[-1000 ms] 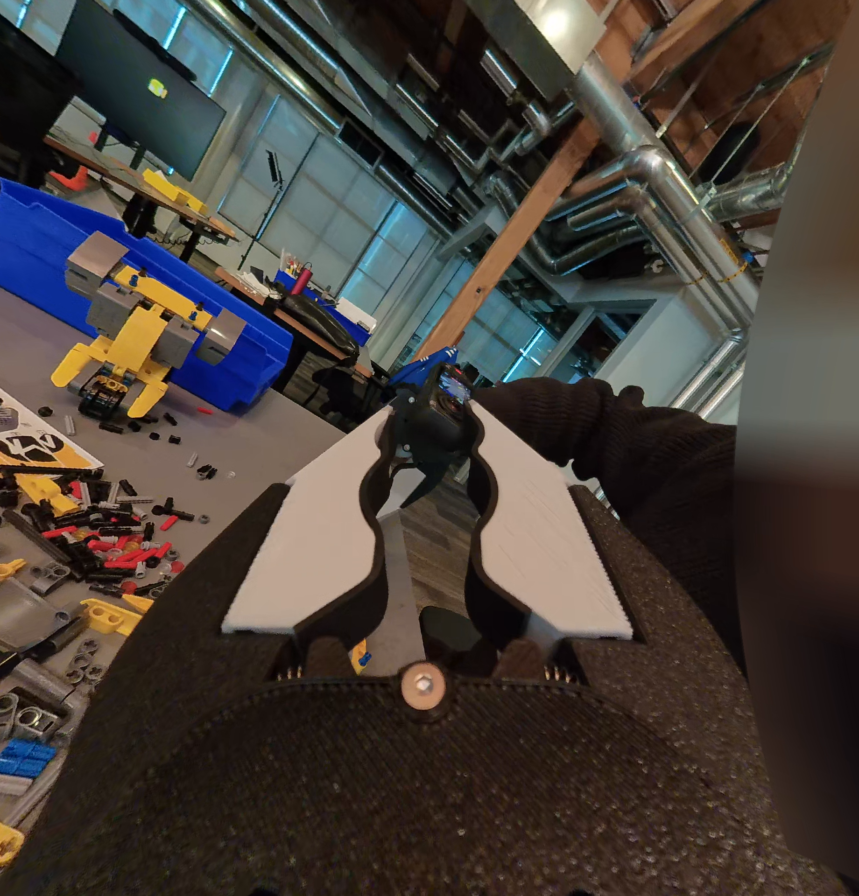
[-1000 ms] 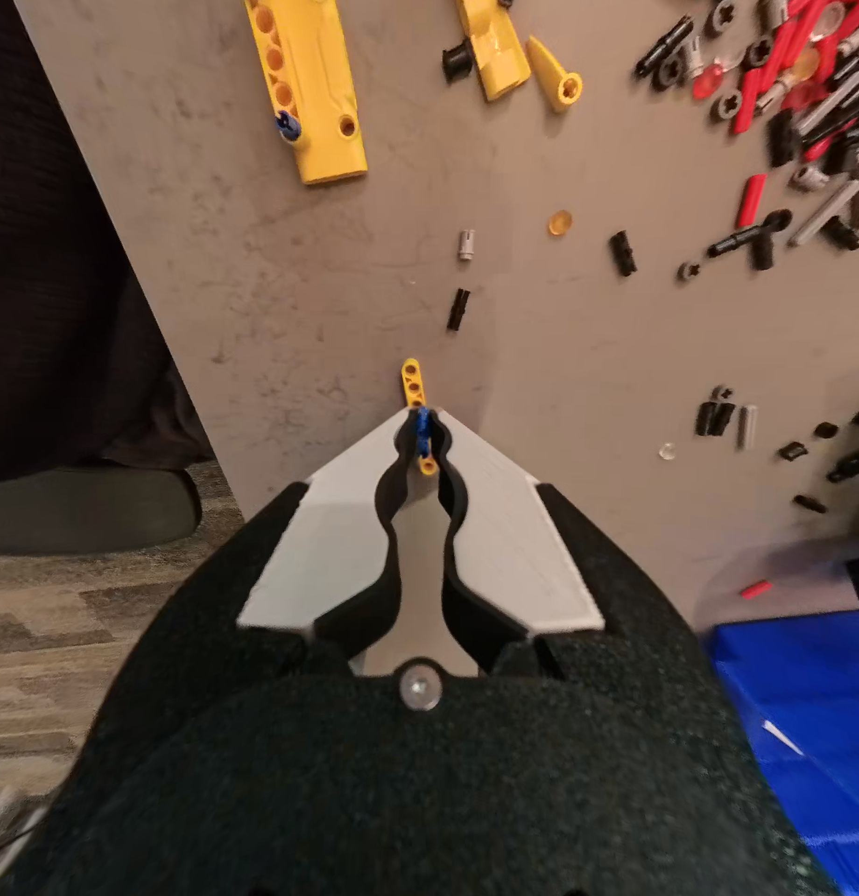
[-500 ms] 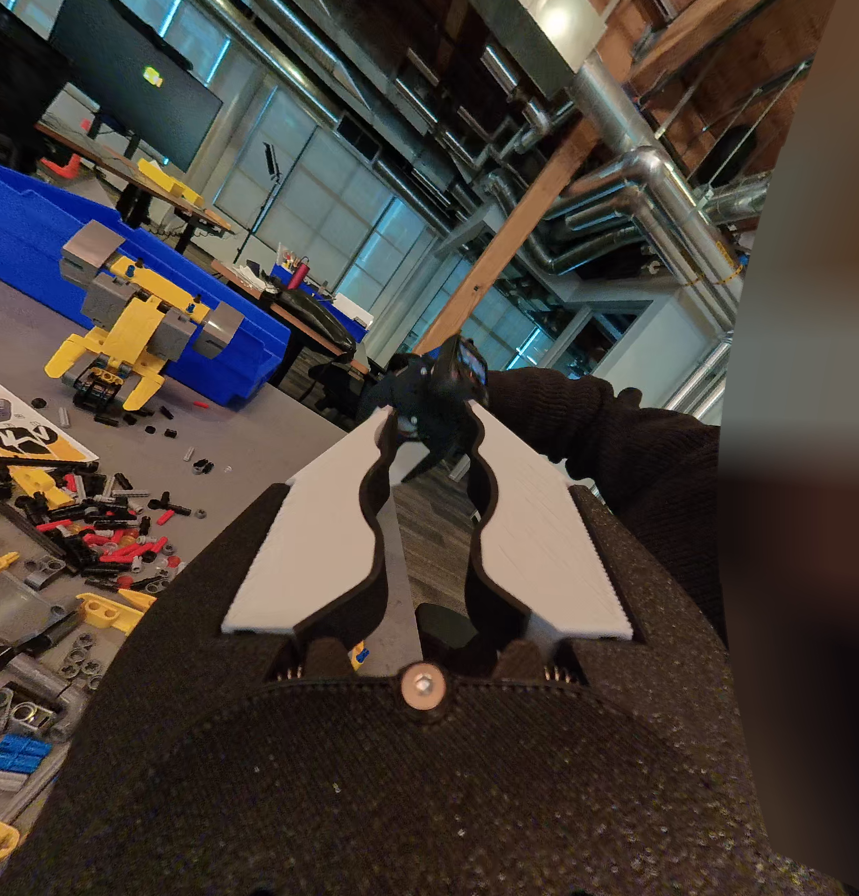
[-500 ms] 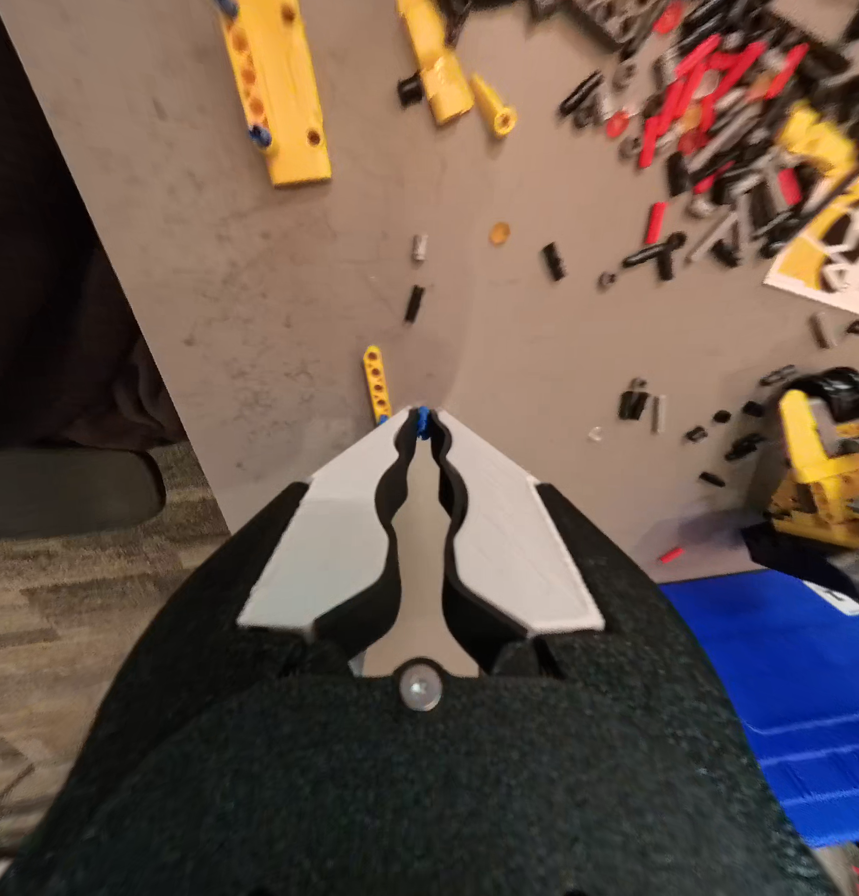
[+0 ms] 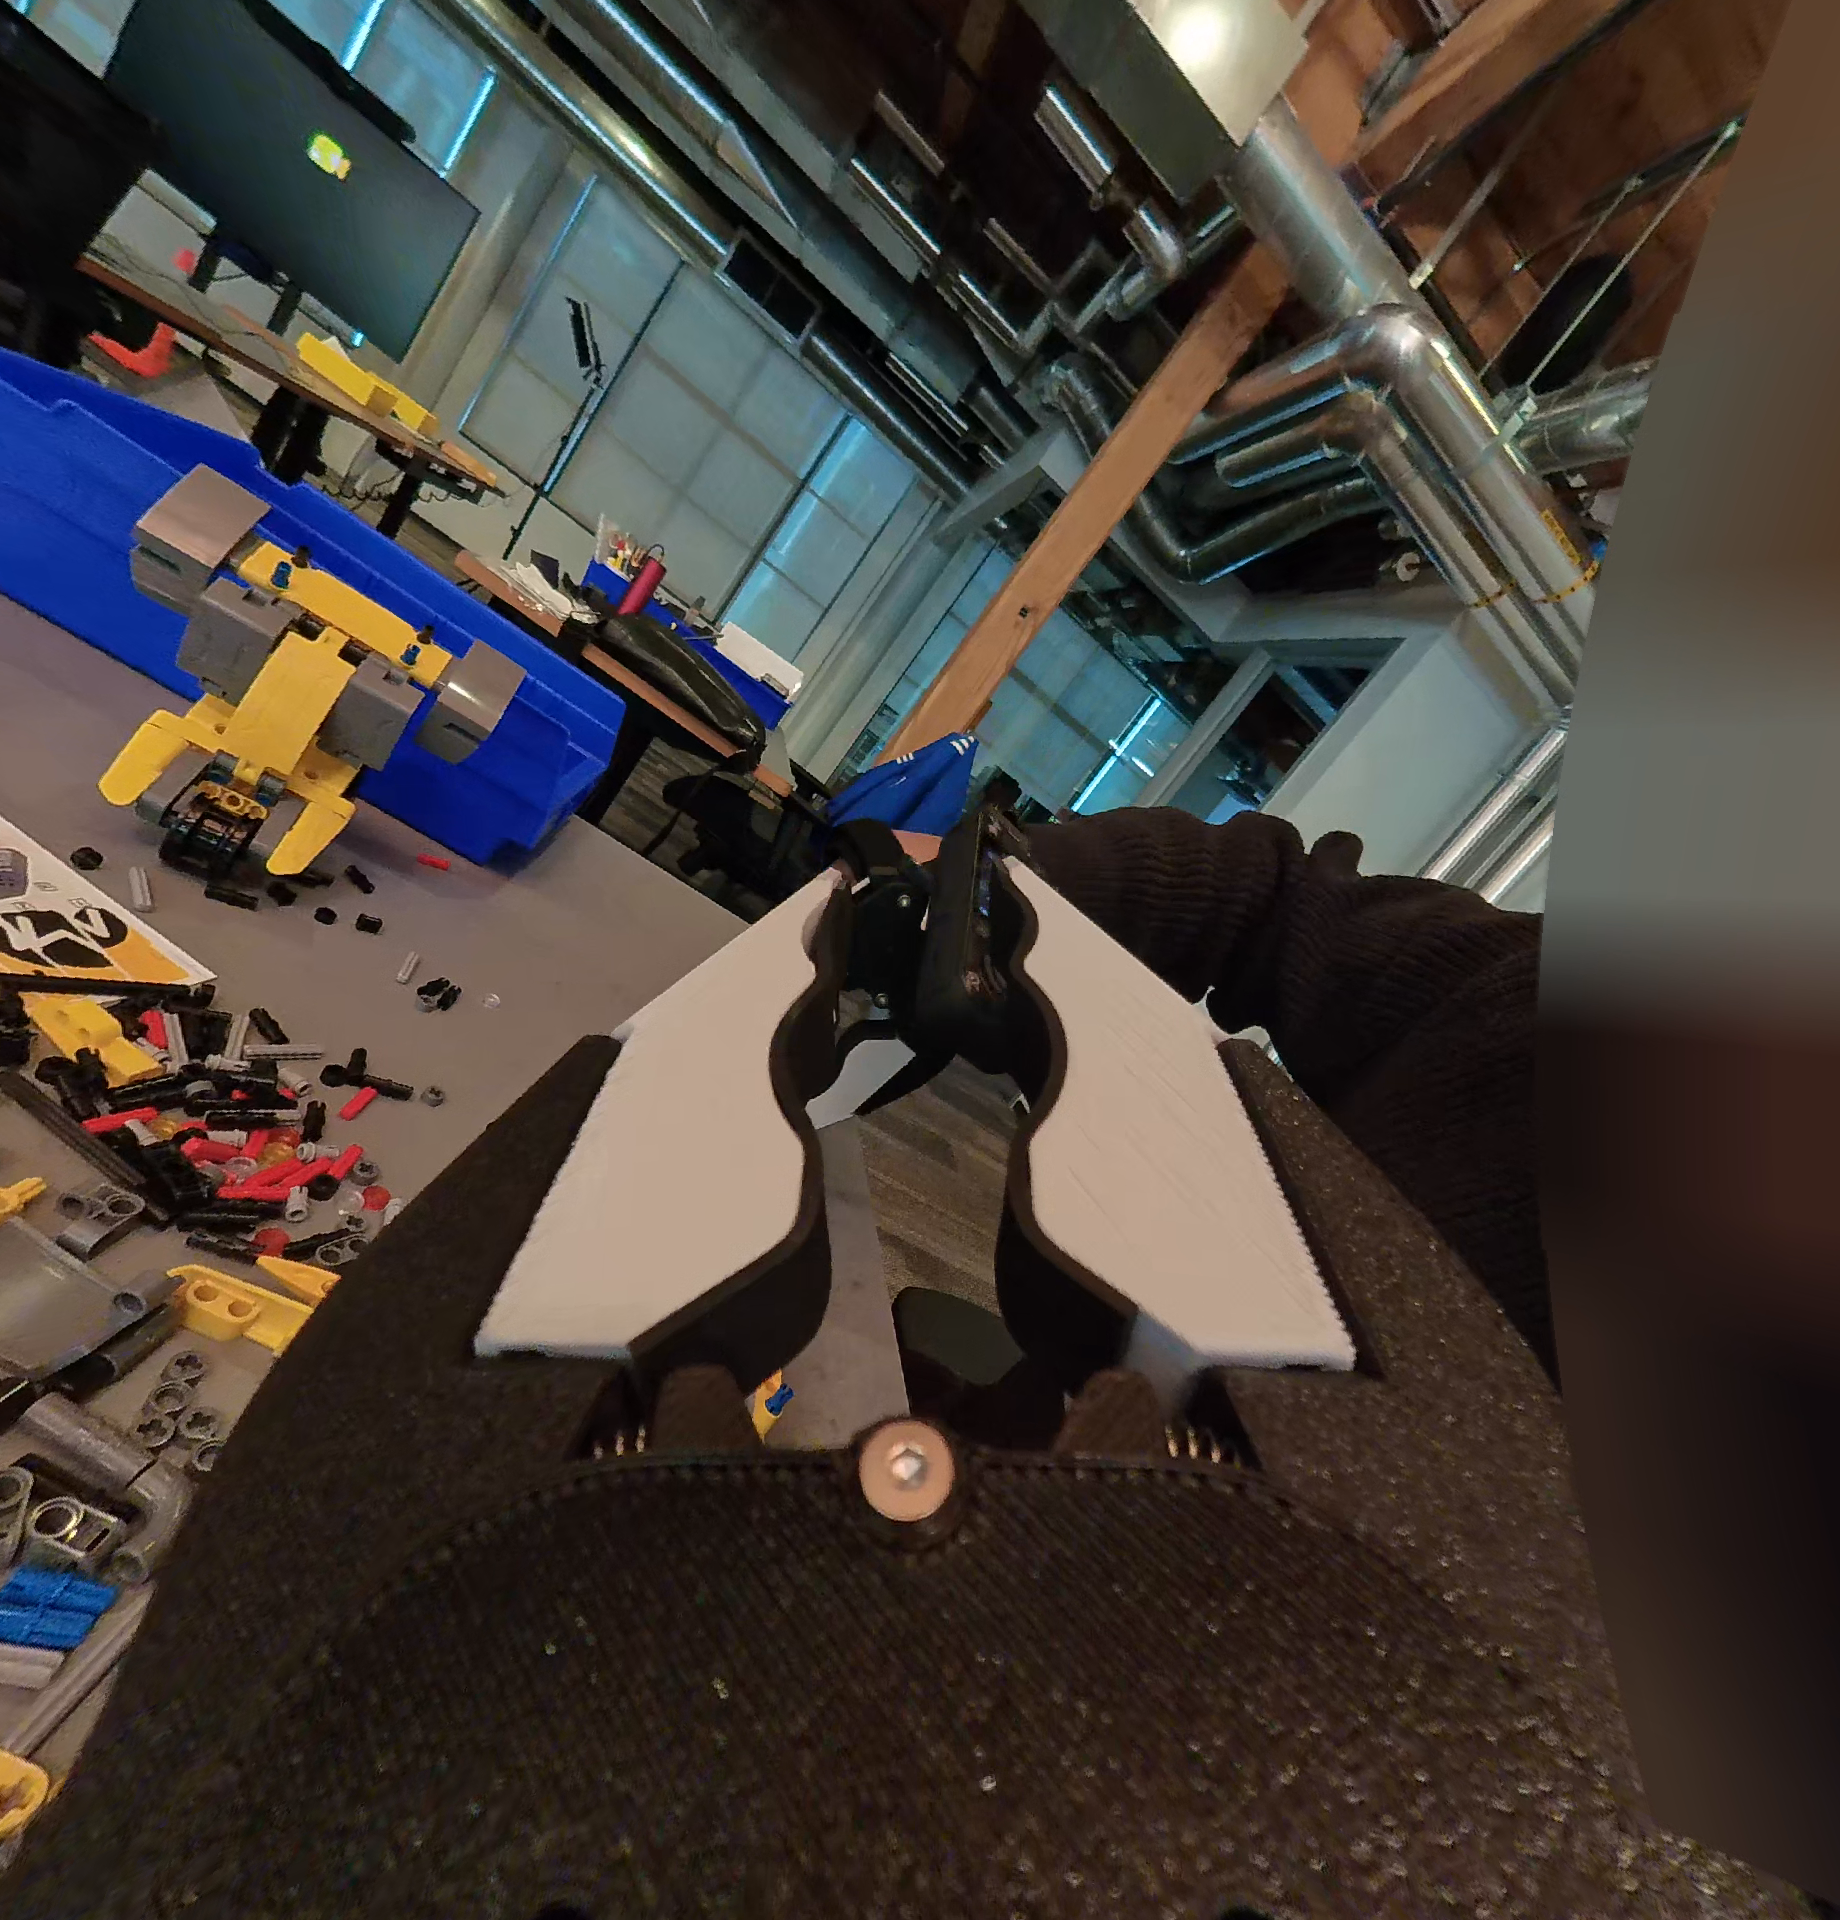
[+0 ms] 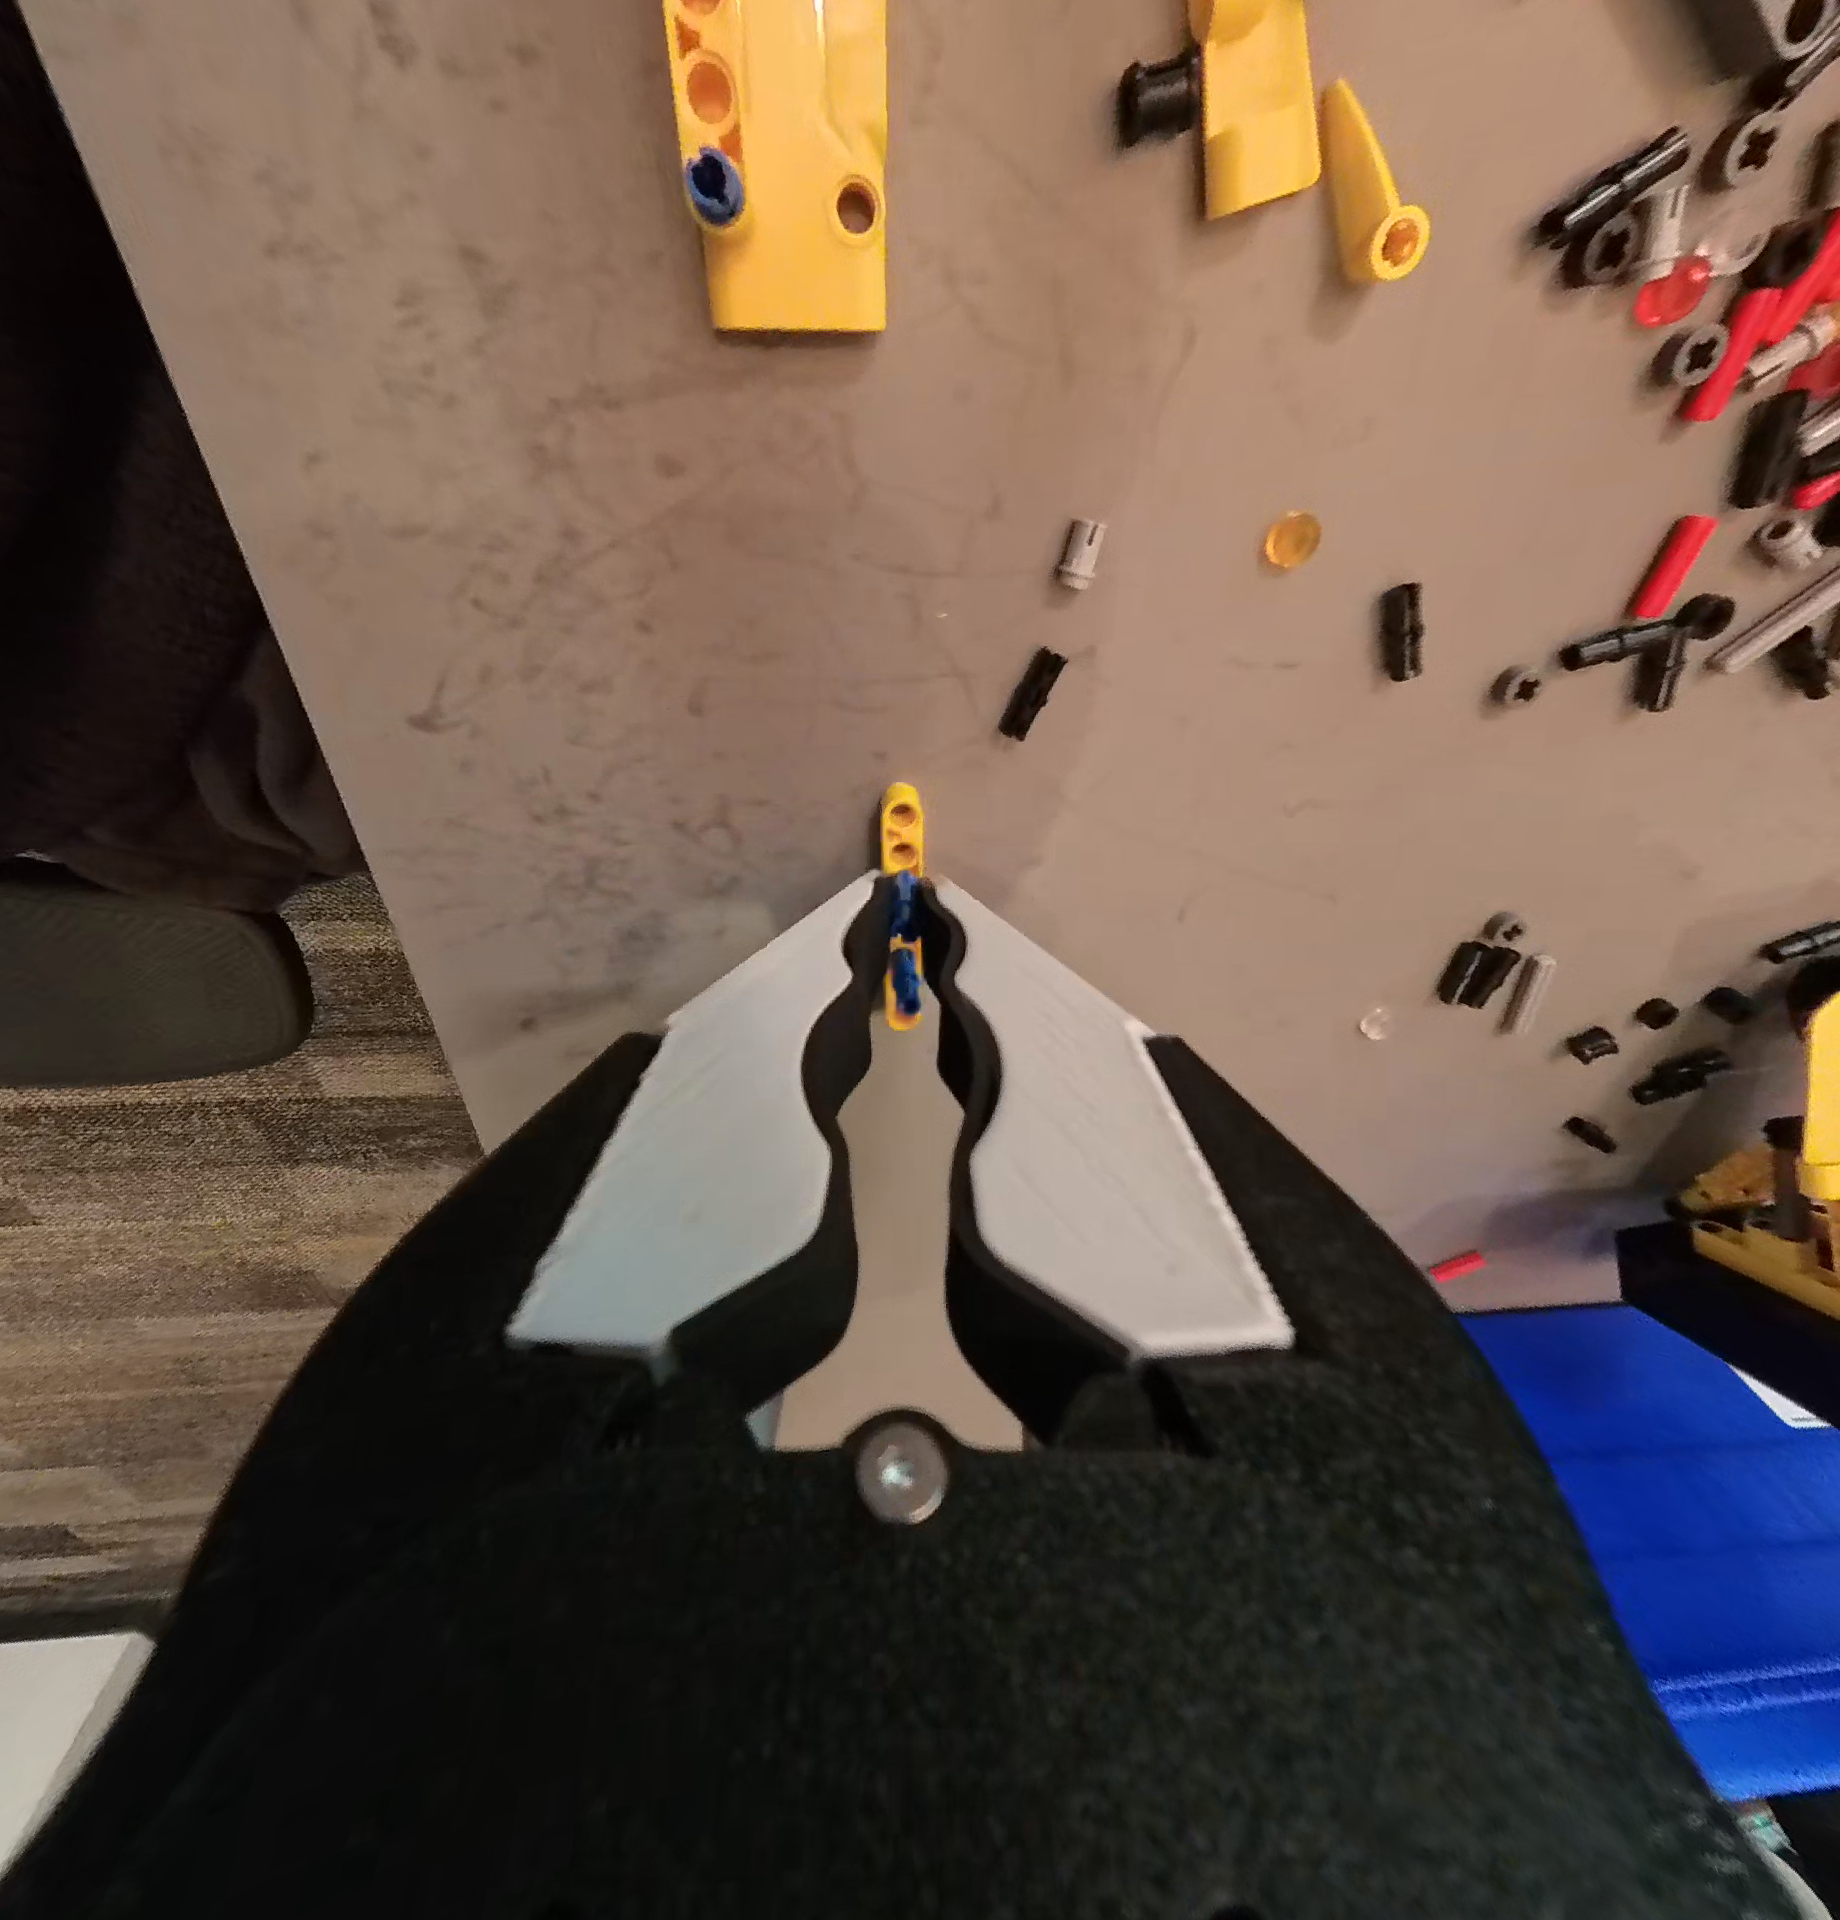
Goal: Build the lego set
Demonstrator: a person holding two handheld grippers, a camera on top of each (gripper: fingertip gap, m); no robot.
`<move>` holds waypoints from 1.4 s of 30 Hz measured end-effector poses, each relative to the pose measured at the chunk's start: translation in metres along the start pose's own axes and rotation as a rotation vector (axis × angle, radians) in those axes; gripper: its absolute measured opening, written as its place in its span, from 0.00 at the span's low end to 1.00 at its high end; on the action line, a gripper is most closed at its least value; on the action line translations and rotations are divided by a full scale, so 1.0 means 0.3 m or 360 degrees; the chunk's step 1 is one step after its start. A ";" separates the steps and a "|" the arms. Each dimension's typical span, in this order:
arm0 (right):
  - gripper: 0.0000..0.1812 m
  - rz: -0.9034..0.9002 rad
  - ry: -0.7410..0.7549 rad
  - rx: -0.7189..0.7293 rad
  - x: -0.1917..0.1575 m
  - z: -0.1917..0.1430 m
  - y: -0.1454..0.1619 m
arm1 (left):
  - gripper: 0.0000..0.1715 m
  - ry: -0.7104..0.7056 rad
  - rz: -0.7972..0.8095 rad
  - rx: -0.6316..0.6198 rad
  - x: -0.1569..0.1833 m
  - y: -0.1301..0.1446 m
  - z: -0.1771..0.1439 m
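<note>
Setting: grey bench strewn with loose lego parts; workshop with ceiling pipes and tall windows behind, seen only in the left wrist view.
Right gripper: fingers nearly closed, pinching a blue pin at their tips; the pin sits in a small yellow beam lying flat close to the bench's near edge.
Left gripper: fingers parted with a clear gap; whether they grip anything cannot be told, since the dark device seen between the tips appears to be the other tool, held farther off by a dark sleeve.
Model: partly built yellow and grey assembly standing by the blue bin, toward the bench's far side.
Loose stock: yellow panel with its own blue pin, black connectors, red axles; heap beside an instruction sheet.
Step in hand, judged: seating or lifting the pin with the beam.
Handling advice: keep the pin square to the hole; press straight along its axis; the thin beam may slide or tip, so steady it against the bench.
View difference: right wrist view alone shows the pin-and-beam contact; left wrist view alone shows the whole model.
</note>
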State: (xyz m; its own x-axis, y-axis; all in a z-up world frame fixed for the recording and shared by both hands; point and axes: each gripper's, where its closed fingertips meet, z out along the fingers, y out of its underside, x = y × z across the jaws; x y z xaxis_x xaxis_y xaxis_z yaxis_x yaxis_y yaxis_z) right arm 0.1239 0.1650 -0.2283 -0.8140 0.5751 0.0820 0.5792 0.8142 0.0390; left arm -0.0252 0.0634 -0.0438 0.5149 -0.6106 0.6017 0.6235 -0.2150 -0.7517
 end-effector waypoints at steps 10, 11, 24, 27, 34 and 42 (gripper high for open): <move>0.02 0.0051 -0.0061 0.0026 -0.004 0.003 0.009 | 0.13 0.0005 -0.0002 -0.0005 0.002 0.002 0.001; 0.02 0.0058 -0.0067 0.0034 -0.003 0.003 0.008 | 0.13 0.0003 -0.0003 -0.0006 0.001 0.002 0.001; 0.02 0.0319 -0.0260 0.0261 -0.003 0.004 0.009 | 0.14 0.0021 -0.0023 -0.0017 0.002 0.007 0.001; 0.02 0.0291 -0.0256 0.0263 -0.003 0.005 0.009 | 0.14 0.0027 -0.0043 -0.0017 -0.001 0.008 -0.001; 0.02 0.0164 -0.0219 0.0236 -0.004 0.006 0.010 | 0.14 0.0029 -0.0047 -0.0019 -0.003 0.010 -0.002; 0.02 0.0050 -0.0197 0.0172 -0.003 0.012 0.013 | 0.14 0.0028 -0.0062 -0.0032 -0.008 0.016 -0.002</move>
State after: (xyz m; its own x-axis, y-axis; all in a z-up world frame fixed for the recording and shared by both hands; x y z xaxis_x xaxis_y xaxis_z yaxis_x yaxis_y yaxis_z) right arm 0.1269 0.1679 -0.2318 -0.7985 0.6006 -0.0422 0.6020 0.7955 -0.0696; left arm -0.0239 0.0634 -0.0491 0.4798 -0.6149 0.6258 0.6308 -0.2540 -0.7332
